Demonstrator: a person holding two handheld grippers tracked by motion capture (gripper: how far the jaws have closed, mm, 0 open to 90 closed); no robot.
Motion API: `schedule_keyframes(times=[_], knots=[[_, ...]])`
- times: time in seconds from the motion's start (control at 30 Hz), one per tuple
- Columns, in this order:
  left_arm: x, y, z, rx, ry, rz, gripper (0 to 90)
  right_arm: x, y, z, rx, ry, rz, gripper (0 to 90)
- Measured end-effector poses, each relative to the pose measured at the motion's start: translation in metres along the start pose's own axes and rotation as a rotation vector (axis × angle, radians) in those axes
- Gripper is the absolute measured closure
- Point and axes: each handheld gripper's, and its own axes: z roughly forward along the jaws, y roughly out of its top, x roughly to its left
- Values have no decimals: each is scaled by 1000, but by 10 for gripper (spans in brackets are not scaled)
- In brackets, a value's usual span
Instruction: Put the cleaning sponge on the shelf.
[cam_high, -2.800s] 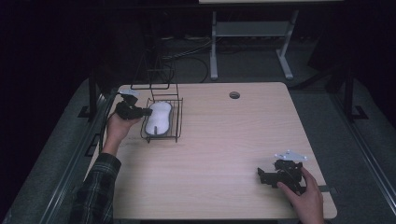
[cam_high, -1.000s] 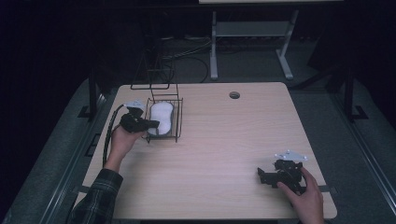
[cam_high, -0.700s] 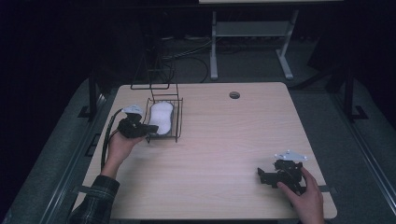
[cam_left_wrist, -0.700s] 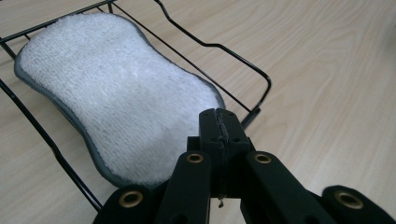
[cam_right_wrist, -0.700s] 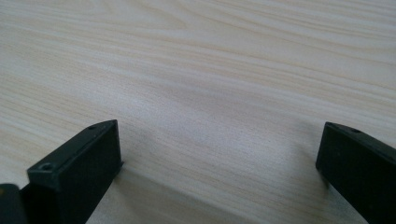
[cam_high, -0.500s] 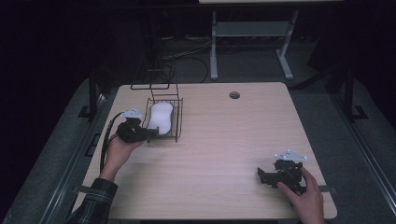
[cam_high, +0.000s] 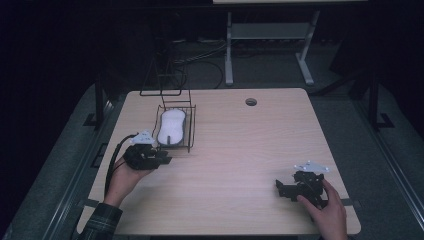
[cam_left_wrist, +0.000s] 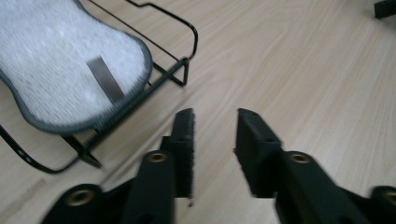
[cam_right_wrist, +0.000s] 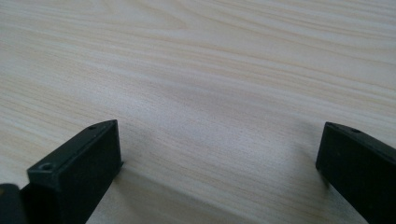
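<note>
A white fuzzy pad with a grey rim (cam_high: 171, 126) (cam_left_wrist: 60, 79) lies in a black wire rack (cam_high: 190, 131) (cam_left_wrist: 186, 70) at the table's back left. My left gripper (cam_high: 161, 159) (cam_left_wrist: 215, 135) hovers just in front of the rack's near corner; its jaws have just been opening and stand apart with nothing between them. My right gripper (cam_high: 281, 187) (cam_right_wrist: 219, 158) rests near the front right edge, jaws wide apart over bare wood.
The wooden table (cam_high: 240, 150) has a cable hole (cam_high: 251, 102) at the back. A second wire frame (cam_high: 162, 80) stands behind the rack. A white desk frame (cam_high: 270, 45) stands on the floor beyond.
My left gripper has drawn back from the rack toward the table's front, and its jaws have parted. The pad stays in the rack. The right gripper has not moved.
</note>
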Motion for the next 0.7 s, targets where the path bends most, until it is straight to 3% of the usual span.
schedule_keyframes(times=[0.2, 0.3, 0.7], knots=[[-12, -16, 0, 16, 37, 48, 396, 0, 0, 0, 0, 0, 0, 0], [-18, -23, 2, 12, 44, 49, 314, 0, 0, 0, 0, 0, 0, 0], [-36, -49, 13, 84, 22, 79, 180, 0, 0, 0, 0, 0, 0, 0]])
